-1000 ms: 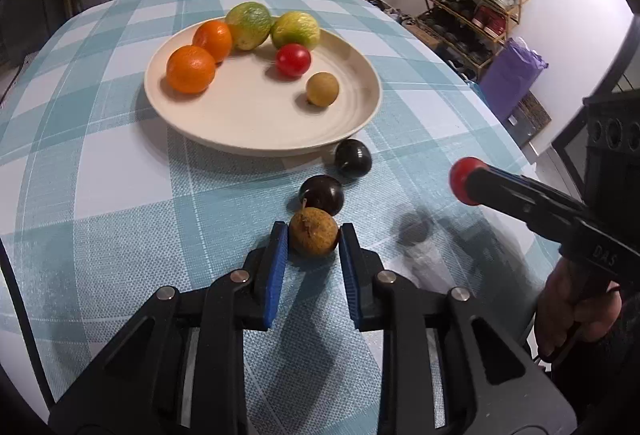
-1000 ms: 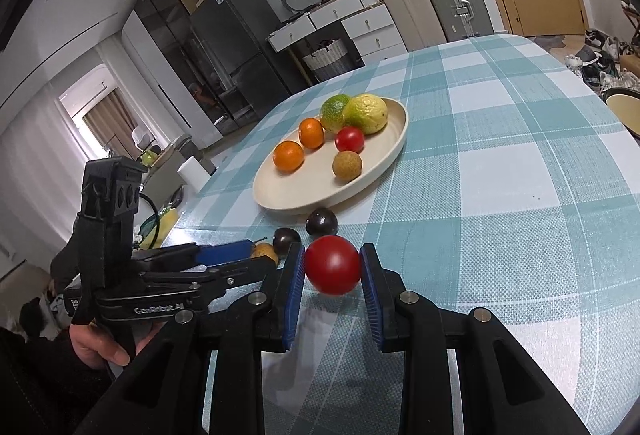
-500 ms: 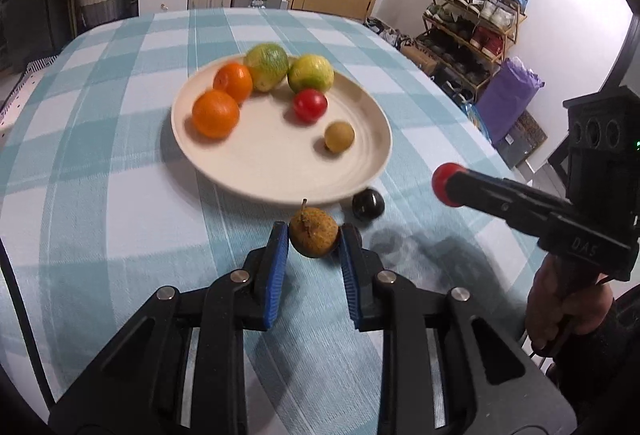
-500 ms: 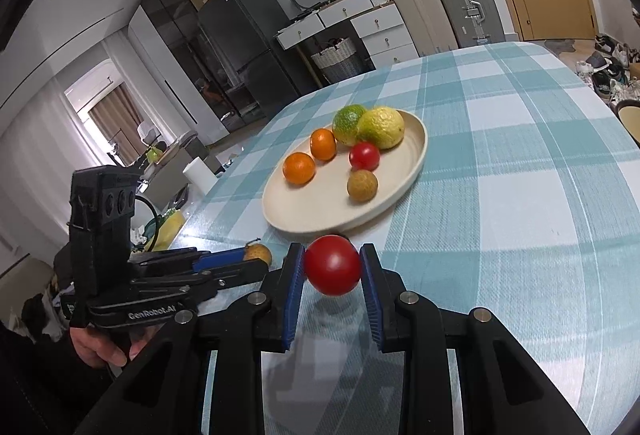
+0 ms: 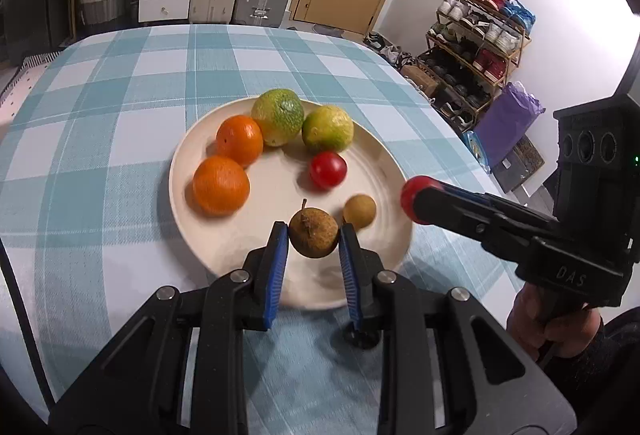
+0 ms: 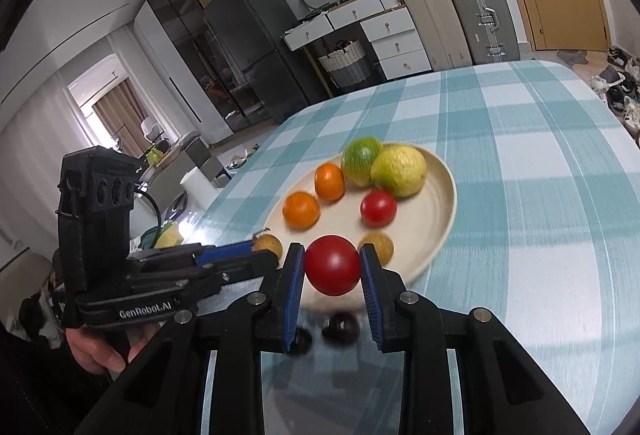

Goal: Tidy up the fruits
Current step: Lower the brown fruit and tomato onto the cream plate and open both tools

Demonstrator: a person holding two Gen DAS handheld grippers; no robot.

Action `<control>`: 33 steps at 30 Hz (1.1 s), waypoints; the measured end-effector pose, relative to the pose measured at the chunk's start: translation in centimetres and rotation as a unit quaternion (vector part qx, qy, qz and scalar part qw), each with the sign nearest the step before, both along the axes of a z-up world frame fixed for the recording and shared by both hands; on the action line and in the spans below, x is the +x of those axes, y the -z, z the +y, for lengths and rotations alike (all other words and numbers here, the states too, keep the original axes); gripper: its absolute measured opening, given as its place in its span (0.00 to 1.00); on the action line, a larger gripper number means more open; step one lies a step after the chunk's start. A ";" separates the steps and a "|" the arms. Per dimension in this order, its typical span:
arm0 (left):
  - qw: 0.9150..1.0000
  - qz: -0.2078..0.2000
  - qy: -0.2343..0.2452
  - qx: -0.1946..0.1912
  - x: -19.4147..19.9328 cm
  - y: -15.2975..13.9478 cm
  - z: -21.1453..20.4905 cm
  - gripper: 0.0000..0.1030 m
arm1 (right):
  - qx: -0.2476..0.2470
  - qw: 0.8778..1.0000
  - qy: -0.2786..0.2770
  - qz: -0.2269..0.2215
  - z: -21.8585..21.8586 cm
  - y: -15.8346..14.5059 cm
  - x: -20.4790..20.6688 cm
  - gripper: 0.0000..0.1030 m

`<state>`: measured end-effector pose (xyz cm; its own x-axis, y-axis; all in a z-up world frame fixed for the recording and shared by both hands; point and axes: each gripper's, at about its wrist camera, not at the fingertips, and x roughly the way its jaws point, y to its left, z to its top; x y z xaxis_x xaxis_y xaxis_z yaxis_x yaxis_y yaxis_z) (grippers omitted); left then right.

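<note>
My left gripper (image 5: 313, 240) is shut on a brown stemmed fruit (image 5: 313, 238) and holds it above the near part of the cream plate (image 5: 384, 247). My right gripper (image 6: 332, 271) is shut on a red tomato (image 6: 333, 270), held above the plate's (image 6: 436, 219) near rim; it shows in the left wrist view (image 5: 416, 194) at the plate's right edge. On the plate lie two oranges (image 5: 221, 185), two green-yellow citrus (image 5: 327, 128), a small red tomato (image 5: 327, 169) and a small brown fruit (image 5: 359, 210).
Two dark round fruits (image 6: 341, 328) lie on the checked tablecloth (image 6: 540, 219) below my right gripper, in front of the plate. The table edge falls away on the right, with a shoe rack (image 5: 480, 47) and purple bag (image 5: 506, 121) beyond.
Both grippers have risen and moved forward with their fruits, from over the cloth to over the plate's near part. The dark fruits stayed on the cloth.
</note>
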<state>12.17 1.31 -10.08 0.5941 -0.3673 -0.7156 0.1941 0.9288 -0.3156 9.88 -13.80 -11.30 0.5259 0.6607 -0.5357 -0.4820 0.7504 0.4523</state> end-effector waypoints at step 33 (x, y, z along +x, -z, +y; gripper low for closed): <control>0.999 0.022 -0.013 -0.024 7.5 1.6 0.3 0.22 | -0.049 0.998 -0.030 0.032 5.3 0.0 10.9 0.36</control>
<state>19.72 1.60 -11.65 0.5729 -0.3867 -0.7227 0.1542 0.9168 -0.3683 20.77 -8.45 -11.31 0.4495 0.6333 -0.6300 -0.5002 0.7628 0.4098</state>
